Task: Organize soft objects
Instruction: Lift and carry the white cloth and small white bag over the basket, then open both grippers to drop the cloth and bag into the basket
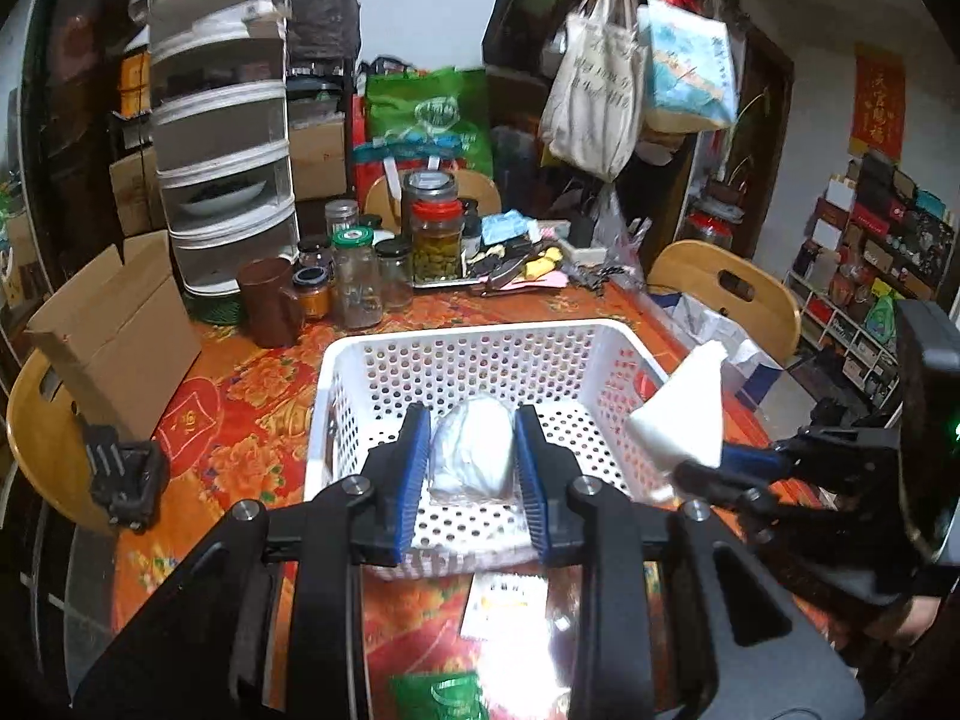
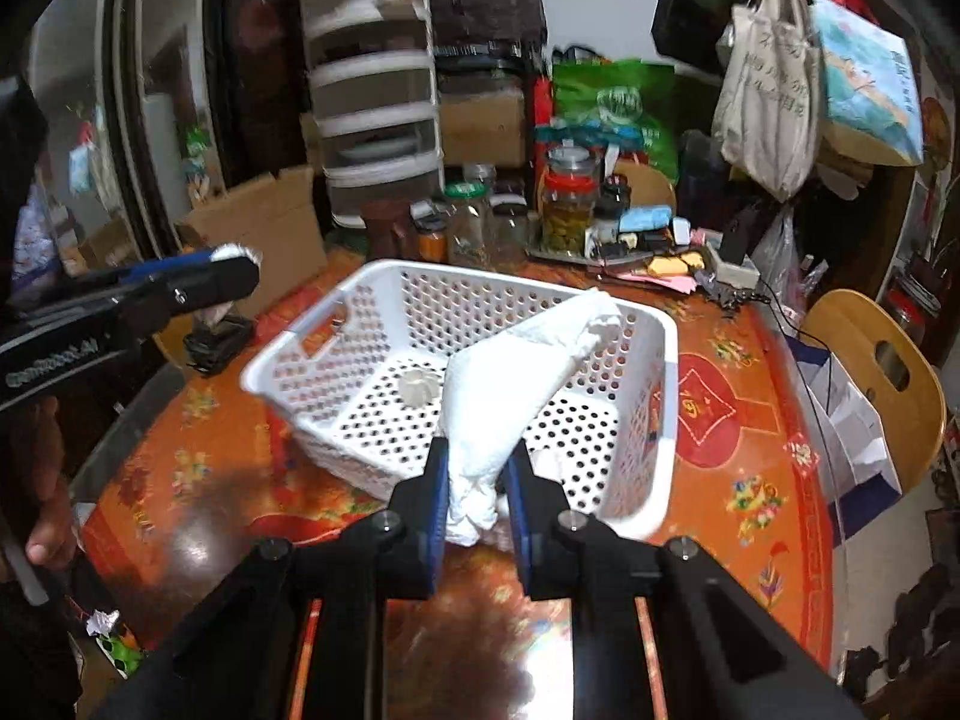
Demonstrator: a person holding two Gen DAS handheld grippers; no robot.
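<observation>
A white perforated plastic basket [image 1: 480, 360] sits on the counter [image 1: 252, 396], which is covered with an orange-red floral cloth. In the right wrist view, a small pale crumpled lump [image 2: 418, 387] lies on the basket's floor near its far left corner; little else shows inside. Behind the basket stands a cluster of glass jars [image 1: 360, 276], one tall jar of green pickles [image 1: 437, 240] with a red band, a brown mug [image 1: 269, 300], and a tiered white food cover stack [image 1: 225, 120] with a dish on one level. A flattened cardboard box [image 1: 114, 336] leans at the counter's left edge.

The left tool [image 1: 472, 450] points down toward the near part of the basket, its blue pads closed at a narrow gap on a wrapped grey-white soft bundle [image 1: 474, 450], held in the air above the basket floor. From the right wrist view this tool [image 2: 231, 267] comes in from the left, level with the basket's rim, white fluff showing at its tip; a person's hand [image 2: 45, 480] shows below it.

The right tool [image 2: 474, 480] tilts down over the basket's near rim, its pads pinched tight on the twisted lower end of a white paper towel [image 2: 516, 384], which rises in a cone above the basket's interior. In the left wrist view the same towel [image 1: 678, 414] hangs over the basket's right wall.
</observation>
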